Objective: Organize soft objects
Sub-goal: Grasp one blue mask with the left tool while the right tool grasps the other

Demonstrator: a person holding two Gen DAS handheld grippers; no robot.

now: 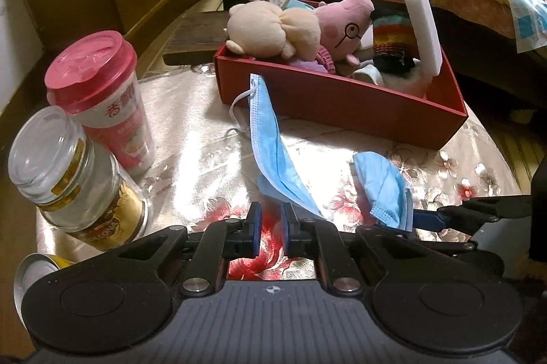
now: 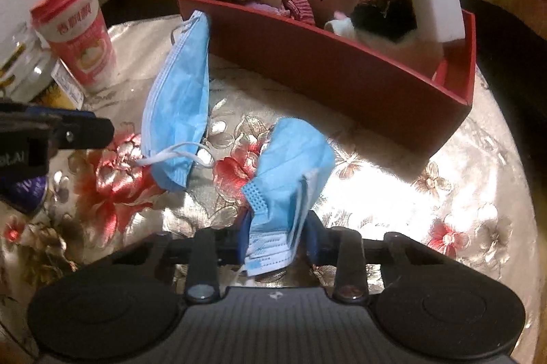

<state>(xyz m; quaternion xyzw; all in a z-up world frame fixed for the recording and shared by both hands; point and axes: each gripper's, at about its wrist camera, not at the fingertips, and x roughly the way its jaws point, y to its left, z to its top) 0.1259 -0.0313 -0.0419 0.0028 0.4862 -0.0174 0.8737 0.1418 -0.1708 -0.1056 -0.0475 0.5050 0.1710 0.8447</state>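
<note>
Blue non-woven cloth, thin and pleated: two face masks lie on the counter point(image 1: 444, 165) in front of a red box point(image 1: 342, 104). Left wrist view: the first mask point(image 1: 273, 152) leans long and limp against the box's front wall, white ear loop dangling beside it; its lower edge looks pinched at the left tool point(image 1: 271, 220), whose fingers stand nearly together. The crumpled second mask point(image 1: 379, 189) sits to the right, with the right tool point(image 1: 424, 220) reaching in from that side. Box holds plush toys, a striped knit piece and a stiff white foam block point(image 1: 424, 32). A pink-lidded cup point(image 1: 99, 97) and a glass jar point(image 1: 68, 172) stand at left. Right wrist view: the right tool point(image 2: 277, 237) is clamped on the second mask point(image 2: 290, 172), bunched pleats sandwiched between the pads; the first mask point(image 2: 181, 97) hangs from the box rim point(image 2: 342, 49). Judgement: both masks are featherlight, floppy, not fragile; they will sag and swing when lifted. Best grip is the folded, stitched end, not the stretchy loop. The glossy flowered cover on the counter point(image 2: 427, 193) looks slippery.
</note>
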